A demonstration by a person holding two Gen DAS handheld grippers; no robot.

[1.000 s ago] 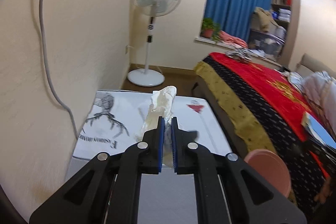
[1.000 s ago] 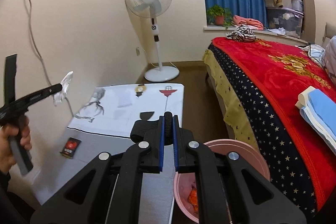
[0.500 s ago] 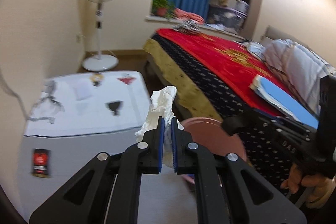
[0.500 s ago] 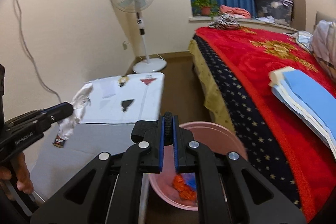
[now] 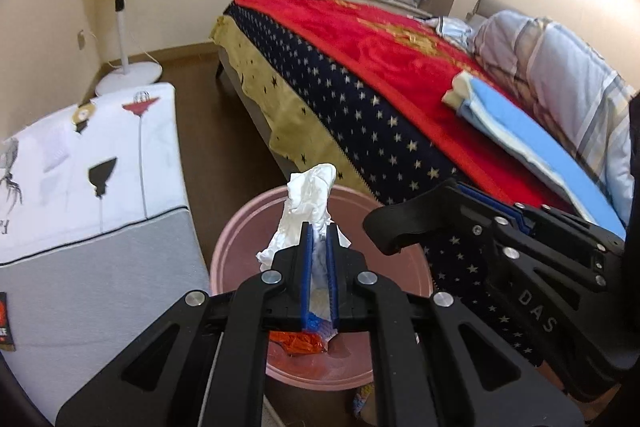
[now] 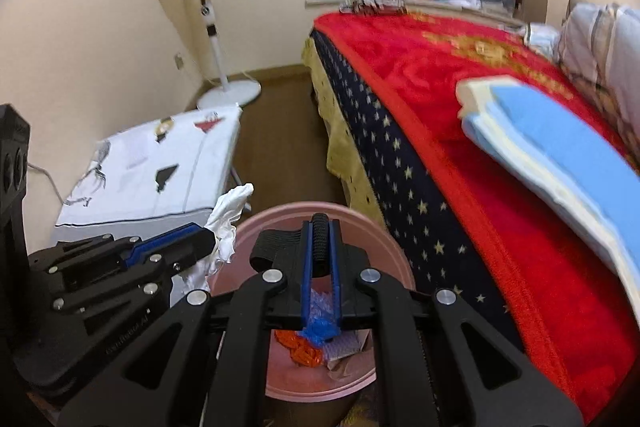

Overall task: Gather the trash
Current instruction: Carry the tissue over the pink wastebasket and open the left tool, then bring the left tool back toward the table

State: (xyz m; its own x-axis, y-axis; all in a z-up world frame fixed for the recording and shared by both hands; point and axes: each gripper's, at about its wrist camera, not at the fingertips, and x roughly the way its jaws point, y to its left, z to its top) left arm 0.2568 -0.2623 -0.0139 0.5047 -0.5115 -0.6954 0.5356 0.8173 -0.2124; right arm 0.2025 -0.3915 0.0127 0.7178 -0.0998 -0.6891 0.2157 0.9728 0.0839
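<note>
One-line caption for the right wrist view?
Right gripper clamps a black strap over the pink bin; left gripper brings crumpled tissue.

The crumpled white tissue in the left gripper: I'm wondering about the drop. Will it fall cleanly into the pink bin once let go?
Probably, but slowly. The tissue looks crumpled and thin, so light and floppy. It hangs over the pink bin, but may cling to the left gripper's pads.

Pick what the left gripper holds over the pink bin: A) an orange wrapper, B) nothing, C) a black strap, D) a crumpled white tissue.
D: the left gripper is clamped on a crumpled white tissue above the pink bin; the black strap sits in the right gripper.
</note>
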